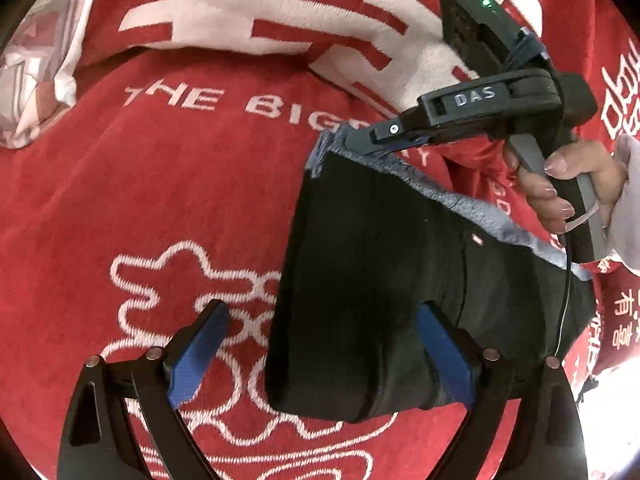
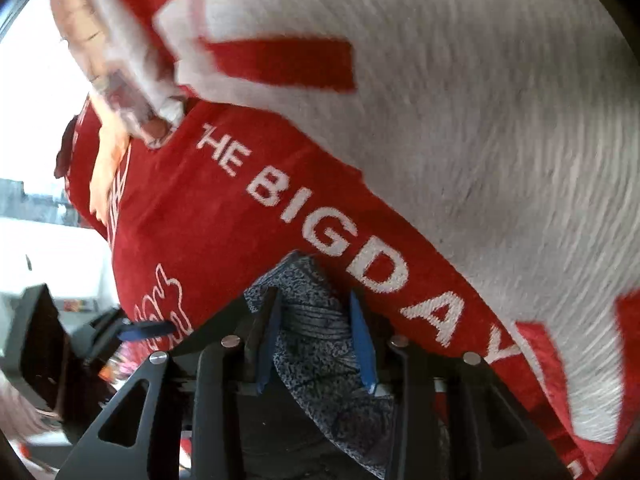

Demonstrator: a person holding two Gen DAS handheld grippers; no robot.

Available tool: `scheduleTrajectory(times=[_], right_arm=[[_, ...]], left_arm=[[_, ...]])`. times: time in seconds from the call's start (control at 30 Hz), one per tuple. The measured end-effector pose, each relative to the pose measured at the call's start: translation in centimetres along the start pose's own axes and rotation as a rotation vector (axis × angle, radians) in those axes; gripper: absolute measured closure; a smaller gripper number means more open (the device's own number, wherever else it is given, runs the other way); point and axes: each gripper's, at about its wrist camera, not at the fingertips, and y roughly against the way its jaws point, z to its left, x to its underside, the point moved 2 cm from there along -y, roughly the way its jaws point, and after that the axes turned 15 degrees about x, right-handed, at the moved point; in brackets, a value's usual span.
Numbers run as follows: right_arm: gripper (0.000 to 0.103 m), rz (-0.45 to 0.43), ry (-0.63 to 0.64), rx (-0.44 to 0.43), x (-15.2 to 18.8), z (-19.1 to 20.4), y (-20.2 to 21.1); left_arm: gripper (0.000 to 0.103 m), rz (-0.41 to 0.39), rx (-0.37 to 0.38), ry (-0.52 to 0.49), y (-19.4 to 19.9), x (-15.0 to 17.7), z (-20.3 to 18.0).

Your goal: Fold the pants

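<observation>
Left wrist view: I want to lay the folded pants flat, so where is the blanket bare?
Free: red blanket left of the pants, below the white pillow. Crowded: upper right, where the right gripper grips the grey waistband beside the hand.

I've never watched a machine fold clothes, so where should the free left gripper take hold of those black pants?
Best guess: the near folded edge of the black pants, coming down from above. The left gripper is open with one pad over the cloth and one over the red blanket, straddling that edge. The right gripper already pinches the grey waistband corner at the far end.
</observation>
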Motion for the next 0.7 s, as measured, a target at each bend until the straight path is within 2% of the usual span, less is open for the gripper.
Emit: scheduleTrajectory(times=[0.03, 0.07, 0.2, 0.27, 0.37, 0.4, 0.47, 0.53, 0.6, 0.7], right_arm=[[0.085, 0.004, -0.007, -0.008, 0.0, 0.0, 0.0], [0.093, 0.000, 0.003, -0.008, 0.1, 0.2, 0.3], [0.094, -0.011, 0.063, -0.072, 0.1, 2.2, 1.5], [0.094, -0.010, 0.075, -0.075, -0.1, 2.9, 1.3], [0.093, -0.011, 0.092, 0.050, -0.2, 3.2, -0.6], [0.093, -0.037, 0.066, 0.052, -0.2, 3.1, -0.7], [0.083, -0.066, 0.026, 0.073, -0.1, 3.2, -0.3], [0.057, -0.089, 0.038, 0.174, 0.4, 3.4, 0.7], [0.056, -0.106, 0.044, 0.266, 1.4, 3.3, 2.1], [0.056, -0.135, -0.027, 0.234, 4.3, 1.8, 5.1]], left_arm=[[0.021, 0.007, 0.006, -0.007, -0.1, 0.0, -0.2], [0.021, 0.017, 0.013, -0.013, 0.1, 0.1, -0.3], [0.021, 0.031, 0.000, -0.025, 0.8, 1.3, -0.6], [0.021, 0.033, -0.027, -0.026, 0.8, 1.8, -0.5], [0.021, 0.025, -0.068, -0.029, 0.8, 2.1, -0.7], [0.021, 0.023, -0.084, -0.027, 0.7, 2.0, -1.0], [0.021, 0.010, -0.129, -0.008, 0.9, 1.7, -1.3], [0.021, -0.003, -0.153, 0.015, 1.3, 1.3, -1.7], [0.021, -0.016, -0.167, 0.029, 2.0, 1.2, -2.2], [0.021, -0.020, -0.178, 0.023, 3.3, 1.3, -3.2]])
